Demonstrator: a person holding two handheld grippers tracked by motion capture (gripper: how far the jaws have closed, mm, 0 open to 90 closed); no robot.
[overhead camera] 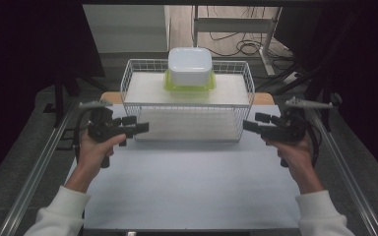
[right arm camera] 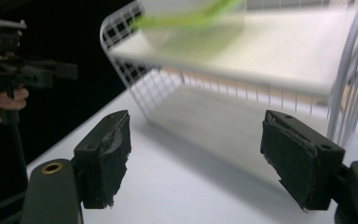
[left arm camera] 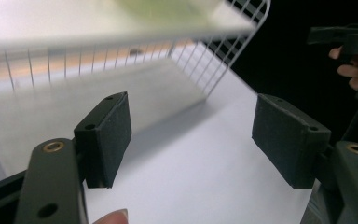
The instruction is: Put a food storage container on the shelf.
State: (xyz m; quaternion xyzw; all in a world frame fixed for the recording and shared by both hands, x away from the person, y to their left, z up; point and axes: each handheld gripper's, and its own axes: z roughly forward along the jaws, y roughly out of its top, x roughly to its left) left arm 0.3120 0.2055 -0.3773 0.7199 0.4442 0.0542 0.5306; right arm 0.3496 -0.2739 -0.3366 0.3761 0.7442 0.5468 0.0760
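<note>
In the high view, a white container (overhead camera: 190, 65) with a green lid beneath it sits on the top shelf of a white wire rack (overhead camera: 187, 101) at the far side of the bench (overhead camera: 192, 187). The left gripper (overhead camera: 137, 126) and right gripper (overhead camera: 256, 123) flank the rack, apart from it. In the left gripper view the jaws gape wide with nothing between them. The right gripper view shows its jaws equally wide and empty.

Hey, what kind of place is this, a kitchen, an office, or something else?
Probably a lab or workshop set up for recording, not a kitchen. A white table stands between metal rails, cables trail on the floor beyond, and a person's hands hold a left gripper and a right gripper.
</note>
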